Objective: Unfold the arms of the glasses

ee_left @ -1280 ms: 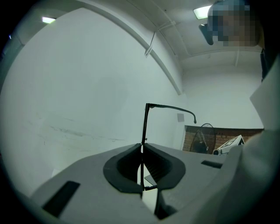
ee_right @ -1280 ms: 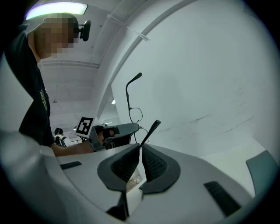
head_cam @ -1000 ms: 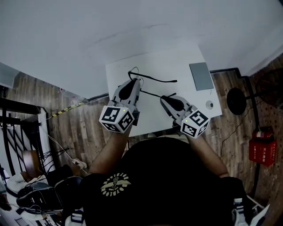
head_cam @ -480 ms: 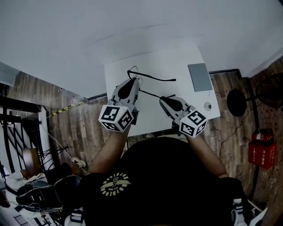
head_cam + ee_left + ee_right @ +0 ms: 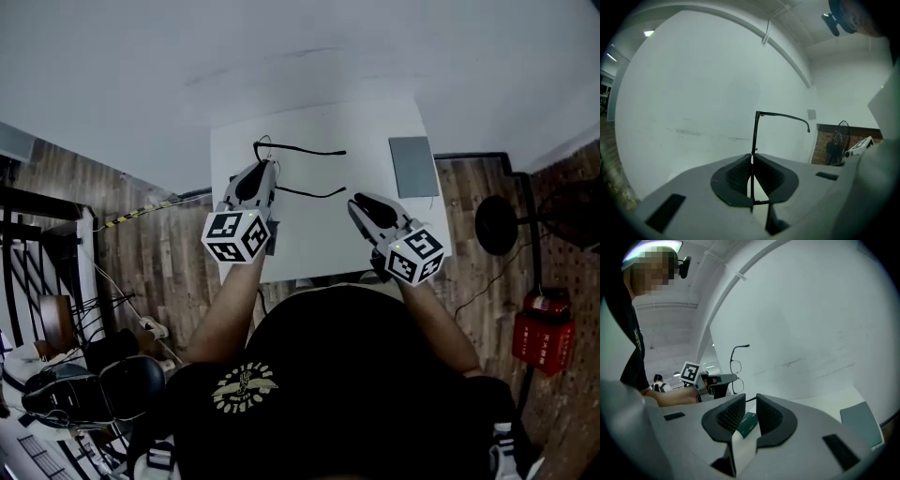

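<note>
Thin black glasses (image 5: 265,150) are held above the white table (image 5: 319,244) by their front, with my left gripper (image 5: 264,165) shut on it. Both arms stand out to the right, the far one (image 5: 309,150) and the near one (image 5: 314,193). In the left gripper view the frame (image 5: 754,136) runs as a thin line between the closed pads of the left gripper (image 5: 752,173), and one arm (image 5: 787,117) bends off right. My right gripper (image 5: 356,199) sits just right of the near arm's tip, jaws a little apart and empty. From the right gripper (image 5: 751,416) I see the lenses (image 5: 736,367) and the left gripper (image 5: 717,380).
A grey flat pad (image 5: 412,167) lies at the table's right edge, also in the right gripper view as a pad (image 5: 862,425). A fan stand (image 5: 497,225) and a red box (image 5: 539,328) are on the wooden floor to the right. A white wall rises behind the table.
My right gripper has come off the tip of the near arm and now sits just to its right. The left gripper keeps hold of the front; both have shifted slightly left in view.
</note>
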A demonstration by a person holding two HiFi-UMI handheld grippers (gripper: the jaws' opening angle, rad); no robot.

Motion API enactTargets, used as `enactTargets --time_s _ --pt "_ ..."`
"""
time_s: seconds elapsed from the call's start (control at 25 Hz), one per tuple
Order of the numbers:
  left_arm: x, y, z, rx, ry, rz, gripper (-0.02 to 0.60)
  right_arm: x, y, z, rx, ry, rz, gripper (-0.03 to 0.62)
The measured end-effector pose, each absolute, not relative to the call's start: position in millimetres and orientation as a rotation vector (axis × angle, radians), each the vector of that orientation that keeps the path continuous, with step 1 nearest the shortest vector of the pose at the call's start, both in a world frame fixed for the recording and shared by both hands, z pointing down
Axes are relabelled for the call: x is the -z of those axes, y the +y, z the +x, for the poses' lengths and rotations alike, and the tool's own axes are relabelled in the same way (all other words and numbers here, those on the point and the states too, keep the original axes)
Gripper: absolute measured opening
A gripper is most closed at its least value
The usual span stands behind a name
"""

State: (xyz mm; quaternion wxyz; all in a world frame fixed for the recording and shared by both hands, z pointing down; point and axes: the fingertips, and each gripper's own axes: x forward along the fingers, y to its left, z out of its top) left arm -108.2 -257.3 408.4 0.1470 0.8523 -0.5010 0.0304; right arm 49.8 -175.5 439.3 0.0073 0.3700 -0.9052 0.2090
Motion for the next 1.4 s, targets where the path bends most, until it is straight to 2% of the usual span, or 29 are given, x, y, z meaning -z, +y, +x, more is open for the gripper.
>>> enactTargets --time_s 0.12,0.36,0.88,1.4 --pt "-435 -263 -101 -0.17 -1.476 2.39 0.02 -436 -182 73 -0.607 -2.824 1.19 0.001" --pt "-495 -261 -69 -0.345 -1.439 2.299 0.02 -426 -195 105 -0.487 -2.849 1.169 0.0" --pt "-600 -251 -43 -0.658 -1.359 2.147 0.021 -451 -204 118 -0.557 -2.816 1.051 0.0" --pt "-572 -256 -47 -0.55 -1.386 2.218 0.02 -445 -206 131 -0.43 -2.754 1.224 -0.002"
